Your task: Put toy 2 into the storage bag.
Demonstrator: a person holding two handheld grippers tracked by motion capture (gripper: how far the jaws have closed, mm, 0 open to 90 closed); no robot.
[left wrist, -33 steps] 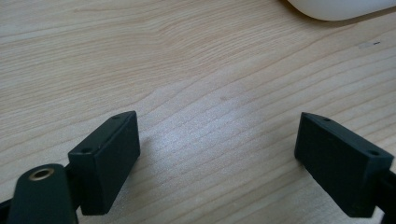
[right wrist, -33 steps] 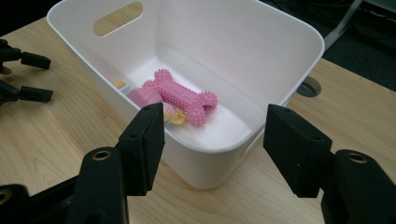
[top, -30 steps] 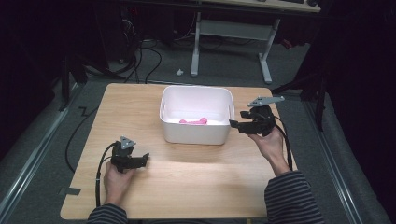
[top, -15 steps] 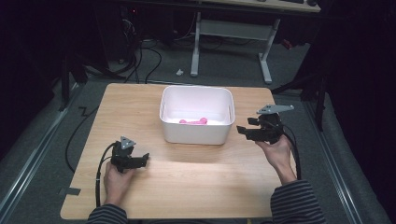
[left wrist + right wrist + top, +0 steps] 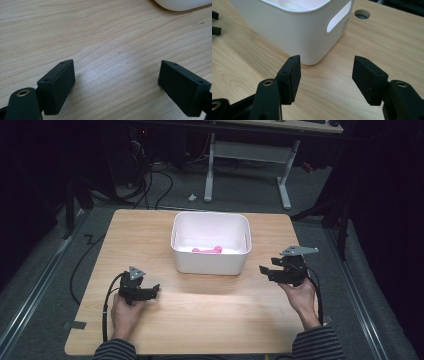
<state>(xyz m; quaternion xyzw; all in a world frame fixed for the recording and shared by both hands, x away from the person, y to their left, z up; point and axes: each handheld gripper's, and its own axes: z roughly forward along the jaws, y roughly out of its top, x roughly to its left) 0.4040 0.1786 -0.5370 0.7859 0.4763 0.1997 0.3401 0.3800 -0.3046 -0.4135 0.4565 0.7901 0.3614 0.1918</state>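
Observation:
A white plastic bin (image 5: 210,262) stands at the middle of the wooden table (image 5: 210,320). A pink object (image 5: 207,250) lies on its floor. My left gripper (image 5: 154,291) rests low over the table at the bin's front left, and its jaws (image 5: 117,75) stand wide apart over bare wood. My right gripper (image 5: 263,270) hovers to the right of the bin and points at its right wall. Its jaws (image 5: 325,67) are apart with nothing between them, and the bin's corner (image 5: 294,32) with a handle slot lies just ahead.
The bin's bottom edge (image 5: 180,3) shows at the top of the left gripper view. A round cable hole (image 5: 362,13) is set in the table beyond the bin. Dark floor, cables and a desk frame (image 5: 245,165) surround the table.
My right hand has come down and drawn back toward the person's side, from beside the bin's rim to lower by its right wall. The left hand has stayed put.

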